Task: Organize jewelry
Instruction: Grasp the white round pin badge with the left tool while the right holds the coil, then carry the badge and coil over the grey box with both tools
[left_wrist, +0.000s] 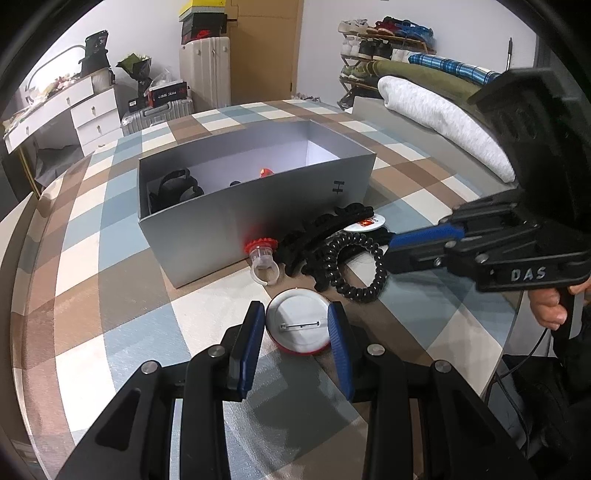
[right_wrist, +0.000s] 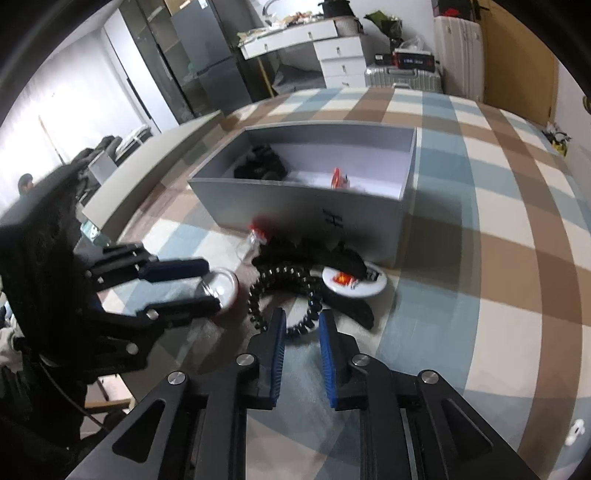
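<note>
**A:** My left gripper (left_wrist: 296, 325) has its pads closed on the rim of the round pin badge (left_wrist: 298, 325), pin side up, just above the checked cloth (left_wrist: 110, 258).

**B:** And the right one?

**A:** My right gripper (right_wrist: 302, 334) is slightly open, nothing in it. The black coil hair tie (right_wrist: 284, 291) lies just past its tips. The grey box (left_wrist: 229, 221) sits straight ahead beyond the pile, so I'd say the left carries forward first.

A: Where is the open grey cardboard box (left_wrist: 236, 221)?
B: On the checked tablecloth (left_wrist: 110, 314), behind the black coiled hair tie (left_wrist: 354, 266).
A: The round pin badge (left_wrist: 299, 325)?
B: Nearer, between the left gripper (left_wrist: 297, 332) fingers.
</note>
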